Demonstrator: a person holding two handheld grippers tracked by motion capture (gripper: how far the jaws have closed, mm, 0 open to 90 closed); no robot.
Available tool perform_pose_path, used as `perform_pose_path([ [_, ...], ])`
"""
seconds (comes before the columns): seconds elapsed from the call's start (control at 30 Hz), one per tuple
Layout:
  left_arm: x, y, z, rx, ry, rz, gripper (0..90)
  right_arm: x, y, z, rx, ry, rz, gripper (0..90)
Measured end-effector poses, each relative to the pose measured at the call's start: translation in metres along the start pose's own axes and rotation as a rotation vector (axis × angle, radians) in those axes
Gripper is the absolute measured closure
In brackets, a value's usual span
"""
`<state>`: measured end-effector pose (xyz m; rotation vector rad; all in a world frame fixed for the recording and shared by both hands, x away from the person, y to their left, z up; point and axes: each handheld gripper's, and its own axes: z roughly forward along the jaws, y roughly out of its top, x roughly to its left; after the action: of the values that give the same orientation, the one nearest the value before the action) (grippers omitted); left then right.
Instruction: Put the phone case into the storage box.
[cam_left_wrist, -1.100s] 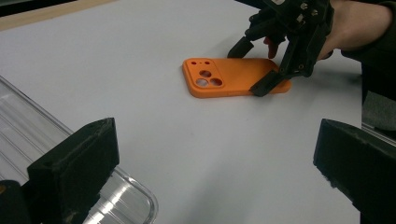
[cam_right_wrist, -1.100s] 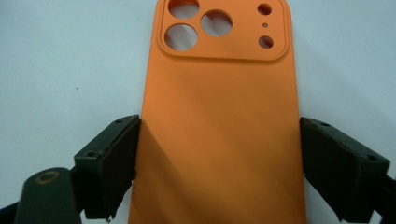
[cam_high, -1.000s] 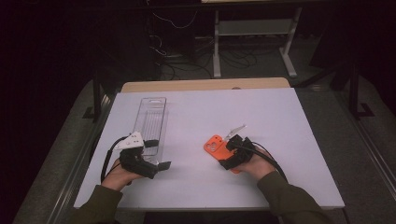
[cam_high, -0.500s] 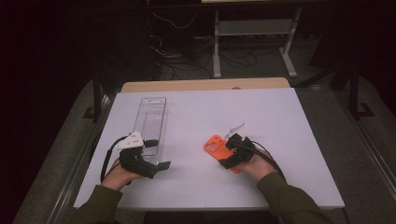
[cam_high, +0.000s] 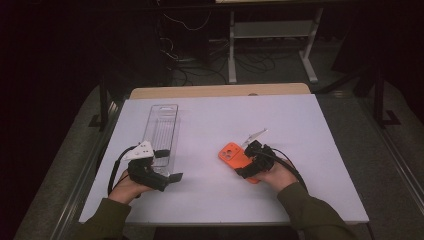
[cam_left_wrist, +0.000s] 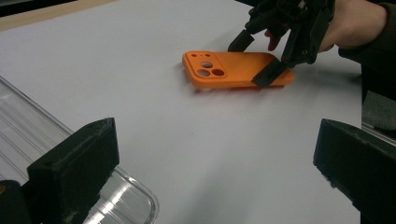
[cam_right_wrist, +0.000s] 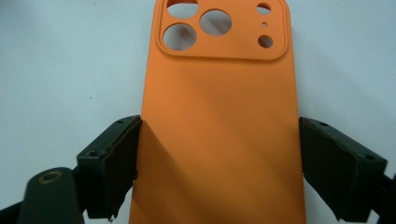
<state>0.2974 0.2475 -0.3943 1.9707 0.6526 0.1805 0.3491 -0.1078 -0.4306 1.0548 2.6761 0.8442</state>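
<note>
An orange phone case (cam_high: 230, 152) lies flat on the white table (cam_high: 310, 125), camera cutouts facing up. My right gripper (cam_high: 246, 165) straddles its lower half. In the right gripper view both pads (cam_right_wrist: 119, 158) press the long sides of the case (cam_right_wrist: 219, 107), so that gripper (cam_right_wrist: 219, 156) is shut on it. The left gripper view shows the same grip (cam_left_wrist: 254, 58) on the case (cam_left_wrist: 229, 67) from across the table. My left gripper (cam_high: 169, 165) rests at the near end of a clear plastic package (cam_high: 162, 131), with nothing between its open jaws (cam_left_wrist: 215, 163).
The clear package (cam_left_wrist: 18, 116) is long and ribbed, and runs away from me on the left half of the table. A wooden strip (cam_high: 220, 91) edges the far side. Beyond it, a metal shelf (cam_high: 272, 30) and cables stand in the dark.
</note>
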Motion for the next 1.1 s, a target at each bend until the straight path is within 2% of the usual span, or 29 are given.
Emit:
perform_pose_path([
  [0.37, 0.000, 0.000, 0.001, -0.002, -0.001, 0.003, 0.0, -0.005, 0.001, -0.008, -0.011, 0.008, -0.014, 15.2],
  [0.43, 0.000, 0.000, 0.001, 0.000, -0.001, 0.004, 0.0, -0.006, 0.001, -0.010, -0.015, 0.012, 0.001, 15.2],
  [0.7, 0.000, 0.000, 0.001, 0.001, 0.000, 0.006, 0.0, -0.013, 0.000, -0.019, -0.032, 0.007, -0.013, 15.2],
  [0.8, -0.001, 0.001, 0.001, 0.000, -0.003, 0.009, 0.0, -0.016, -0.001, -0.022, -0.033, 0.010, -0.003, 15.2],
  [1.0, -0.001, 0.002, 0.002, 0.008, -0.010, 0.020, 0.0, -0.022, 0.000, -0.027, -0.040, 0.028, -0.028, 15.2],
  [1.1, -0.002, 0.003, 0.003, 0.005, -0.018, 0.017, 0.0, -0.025, 0.000, -0.029, -0.038, 0.044, -0.056, 15.1],
])
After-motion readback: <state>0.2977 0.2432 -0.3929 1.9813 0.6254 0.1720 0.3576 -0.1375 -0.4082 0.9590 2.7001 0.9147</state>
